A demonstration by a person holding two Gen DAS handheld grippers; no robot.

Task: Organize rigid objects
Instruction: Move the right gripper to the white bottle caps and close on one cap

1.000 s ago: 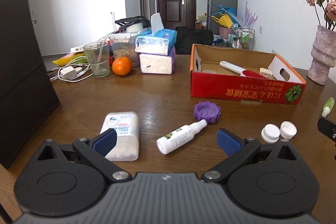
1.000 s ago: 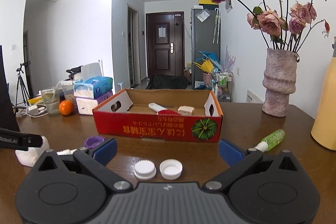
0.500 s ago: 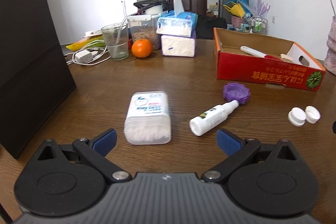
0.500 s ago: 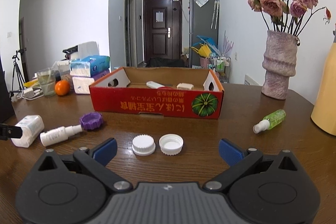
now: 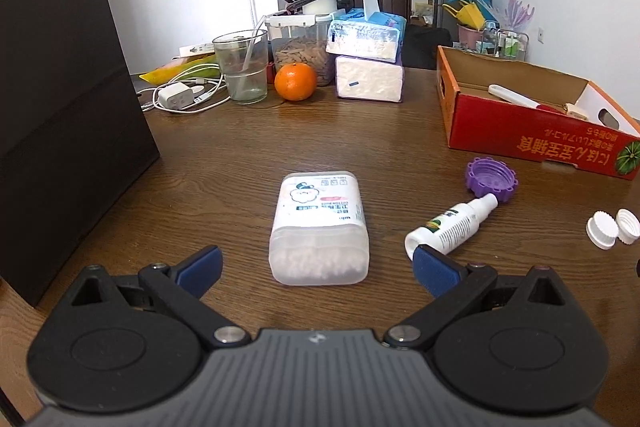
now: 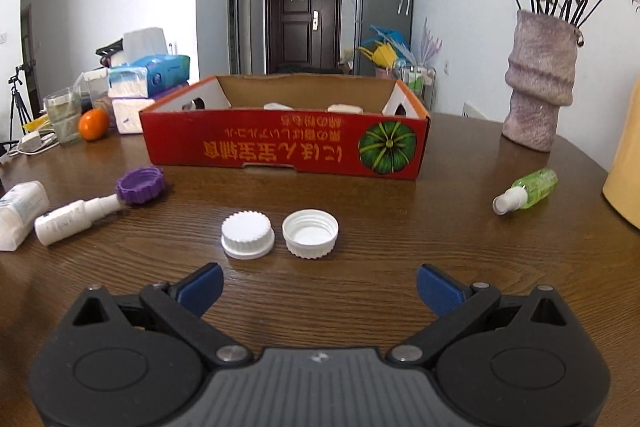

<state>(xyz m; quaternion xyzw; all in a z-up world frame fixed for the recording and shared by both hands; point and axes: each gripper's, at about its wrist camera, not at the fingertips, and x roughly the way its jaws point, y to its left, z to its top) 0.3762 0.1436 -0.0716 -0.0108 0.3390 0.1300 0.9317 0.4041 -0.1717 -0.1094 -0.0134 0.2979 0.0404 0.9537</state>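
A clear cotton swab box point(image 5: 319, 227) lies on the wooden table straight ahead of my open, empty left gripper point(image 5: 318, 271). To its right lie a white spray bottle point(image 5: 452, 225) and a purple lid point(image 5: 491, 179). Two white caps point(image 6: 248, 234) point(image 6: 310, 233) lie just ahead of my open, empty right gripper point(image 6: 318, 287). A green spray bottle point(image 6: 528, 189) lies at the right. The red cardboard box point(image 6: 280, 147) stands behind the caps and holds a few items.
A black bag point(image 5: 60, 99) stands at the left. A glass point(image 5: 242, 67), an orange point(image 5: 295, 81), tissue packs point(image 5: 368, 63) and a charger with cables point(image 5: 176, 97) sit at the back. A vase point(image 6: 538, 83) stands at the right.
My left gripper has swung left and now faces the cotton swab box centred between its fingers. My right gripper has dropped lower and moved closer to the two white caps.
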